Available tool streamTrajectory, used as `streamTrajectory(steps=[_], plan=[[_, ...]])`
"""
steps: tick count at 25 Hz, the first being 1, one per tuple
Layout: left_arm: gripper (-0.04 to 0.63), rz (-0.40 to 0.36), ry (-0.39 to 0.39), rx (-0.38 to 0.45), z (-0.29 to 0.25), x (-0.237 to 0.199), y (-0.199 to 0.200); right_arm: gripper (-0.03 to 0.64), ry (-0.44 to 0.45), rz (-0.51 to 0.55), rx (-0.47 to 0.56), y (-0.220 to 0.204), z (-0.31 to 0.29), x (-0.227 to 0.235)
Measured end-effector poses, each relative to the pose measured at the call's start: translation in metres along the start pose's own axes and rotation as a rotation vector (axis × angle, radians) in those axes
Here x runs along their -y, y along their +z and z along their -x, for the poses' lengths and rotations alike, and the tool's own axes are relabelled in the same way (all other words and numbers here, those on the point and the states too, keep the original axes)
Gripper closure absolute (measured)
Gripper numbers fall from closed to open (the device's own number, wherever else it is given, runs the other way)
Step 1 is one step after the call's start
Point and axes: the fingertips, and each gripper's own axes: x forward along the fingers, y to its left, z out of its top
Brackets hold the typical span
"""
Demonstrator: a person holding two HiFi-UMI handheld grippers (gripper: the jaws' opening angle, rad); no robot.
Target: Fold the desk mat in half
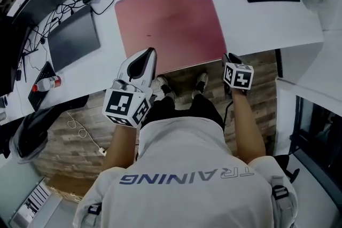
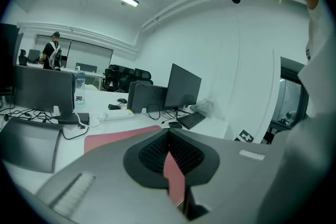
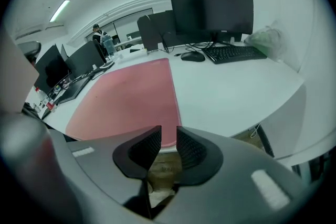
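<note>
My right claw [image 3: 168, 131] stands spread and empty, just short of the desk mat [image 3: 131, 97]. My left claw [image 2: 168, 136] is pressed together (nothing held). Risk: a one-sided lift skews the fold.

the left hand-held gripper [image 1: 152, 52] is held forward at a shallow downward angle, with its jaws closed at the tips. the right hand-held gripper [image 1: 226, 57] is pitched steeply downward, with its jaws parted. the left forearm [image 1: 122, 142] and right forearm [image 1: 249, 126] are extended forward.
</note>
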Motion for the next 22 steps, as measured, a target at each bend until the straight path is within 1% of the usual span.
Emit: streamTrajectory(steps=[4,6,8,10,14,19,21,22], plan=[[0.592,0.014,0.024,-0.012,0.005,-0.006,-0.004,0.508,-0.015,-0.05,-0.038,-0.005,-0.019,0.007],[0.592,0.016,0.033,-0.017,0.005,-0.01,-0.005,0.502,-0.029,-0.052,-0.05,-0.002,-0.026,0.009],[0.592,0.022,0.042,-0.021,0.004,-0.012,-0.007,0.482,-0.039,-0.055,-0.076,-0.004,-0.034,0.011],[0.592,0.027,0.042,-0.025,0.004,-0.013,-0.009,0.482,-0.045,-0.054,-0.093,-0.006,-0.037,0.011],[0.592,0.033,0.034,-0.033,0.003,-0.013,-0.011,0.483,-0.048,-0.051,-0.081,-0.007,-0.036,0.01],[0.592,0.016,0.021,-0.024,0.003,-0.012,-0.008,0.512,-0.051,-0.016,-0.055,-0.005,-0.039,0.005],[0.592,0.019,0.02,-0.022,0.004,-0.011,-0.009,0.554,-0.049,-0.002,-0.038,-0.007,-0.039,0.0],[0.592,0.019,0.018,-0.02,0.005,-0.009,-0.008,0.561,-0.053,0.006,-0.028,-0.007,-0.039,-0.001]])
